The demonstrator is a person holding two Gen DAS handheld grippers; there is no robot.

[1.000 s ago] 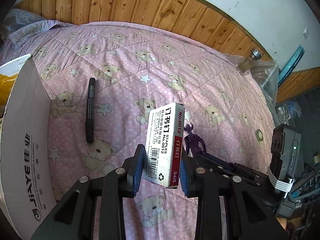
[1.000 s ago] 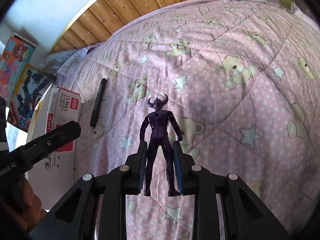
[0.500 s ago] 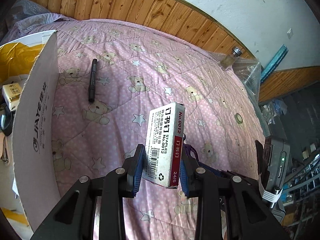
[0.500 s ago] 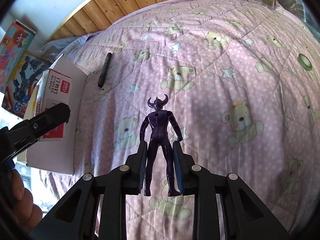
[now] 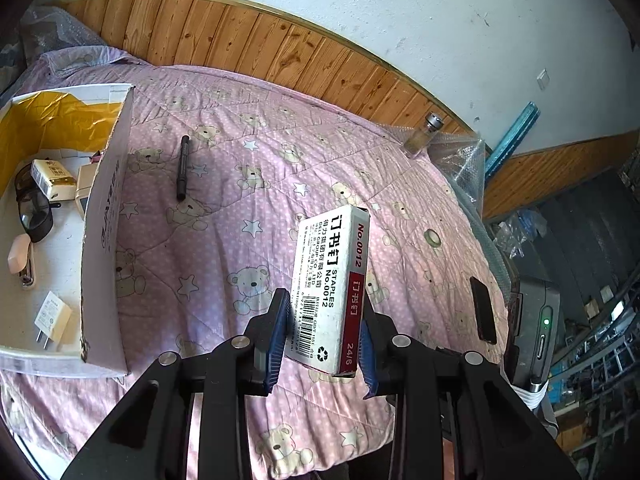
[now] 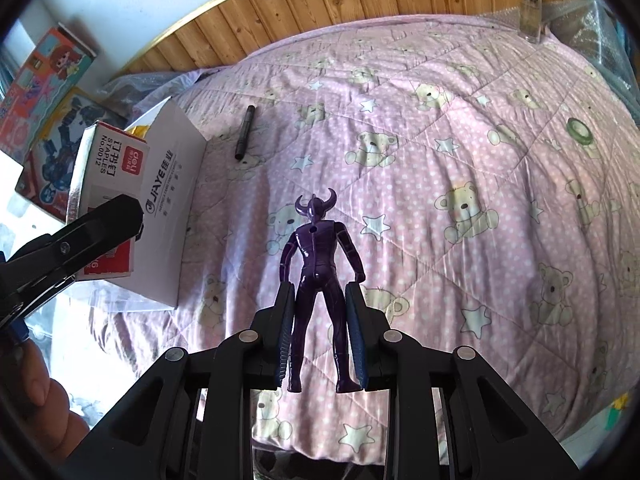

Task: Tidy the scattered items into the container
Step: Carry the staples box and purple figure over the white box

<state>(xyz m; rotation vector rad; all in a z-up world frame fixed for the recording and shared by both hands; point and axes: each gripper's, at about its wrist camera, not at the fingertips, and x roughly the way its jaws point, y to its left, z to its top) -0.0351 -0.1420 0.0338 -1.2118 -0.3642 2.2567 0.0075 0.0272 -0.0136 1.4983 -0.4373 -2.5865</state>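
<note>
While both grippers grip—box [image 5: 24,240] apparently near.

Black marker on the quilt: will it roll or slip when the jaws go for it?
The black marker looks round and smooth, so it may roll if nudged sideways, though the soft quilt probably damps that. Thin and rigid-looking: likely light, no flex. A grip across its barrel could let it pivot.
</note>
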